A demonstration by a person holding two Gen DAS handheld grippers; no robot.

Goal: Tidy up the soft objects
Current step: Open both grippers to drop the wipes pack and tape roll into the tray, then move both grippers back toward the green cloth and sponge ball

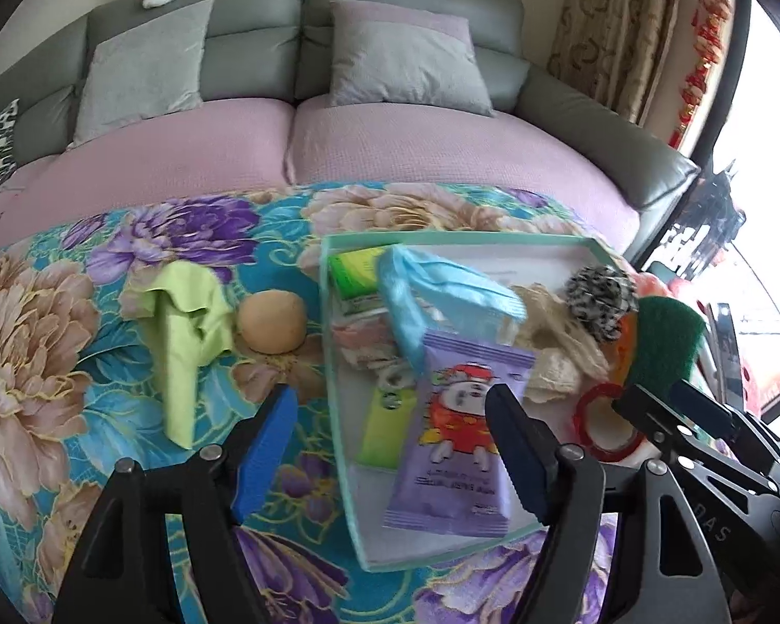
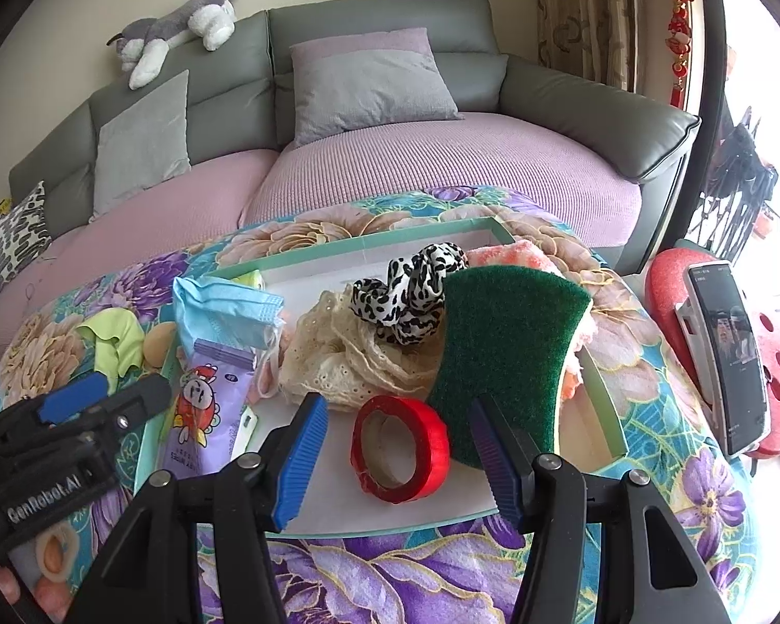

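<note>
In the left wrist view, the left gripper hung with fingers wide and empty above the tray's near left rim; a green cloth and tan ball lay on the desk left of it. In the right wrist view, the right gripper spread wide around the red tape roll, touching neither side, beside the green sponge.

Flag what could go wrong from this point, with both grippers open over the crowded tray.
1. The green sponge leans over the tray's right rim; a nudge from the right gripper could tip it out.
2. The red tape roll sits between that gripper's fingers, so closing might grab it instead of something soft.
3. The purple wipes pack lies loosely atop other items by the left gripper and may slide.
</note>
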